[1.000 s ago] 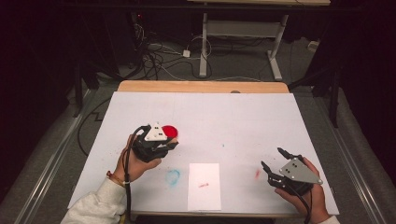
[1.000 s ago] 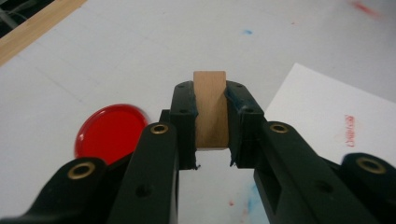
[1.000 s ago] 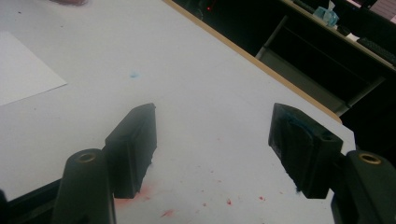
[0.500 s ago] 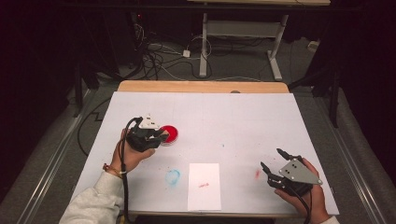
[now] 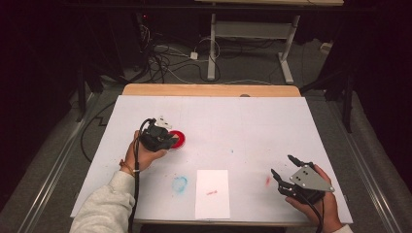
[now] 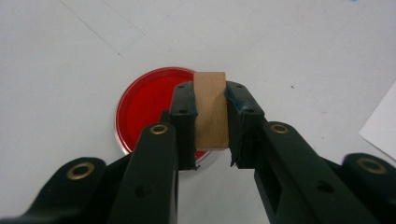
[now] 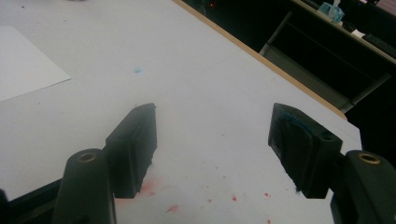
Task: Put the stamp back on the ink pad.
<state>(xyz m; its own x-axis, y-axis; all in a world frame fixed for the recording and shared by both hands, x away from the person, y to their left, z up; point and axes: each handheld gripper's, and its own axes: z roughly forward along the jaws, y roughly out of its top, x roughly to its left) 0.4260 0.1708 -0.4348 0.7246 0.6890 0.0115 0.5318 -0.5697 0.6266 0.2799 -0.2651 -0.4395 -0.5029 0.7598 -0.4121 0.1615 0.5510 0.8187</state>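
1. The left gripper sits at about 9 o'clock on the white-covered desk; its jaws are clamped on a small wooden block, pads pressing both sides.
2. In the left gripper view the wooden block stands upright between the jaws, right over the red ink pad, a round dish with a clear rim. Whether the block's lower end touches the red surface cannot be told.
3. In the high view the red ink pad lies at the gripper's 3 o'clock, partly covered by it.
4. The right gripper is at about 4 o'clock near the desk's front edge, jaws spread wide with nothing between them.
5. A white sheet of paper with a small red mark lies at 6 o'clock, between the two hands.
6. A blue smudge sits just at the paper's 9 o'clock; a red smear lies beside the right gripper.
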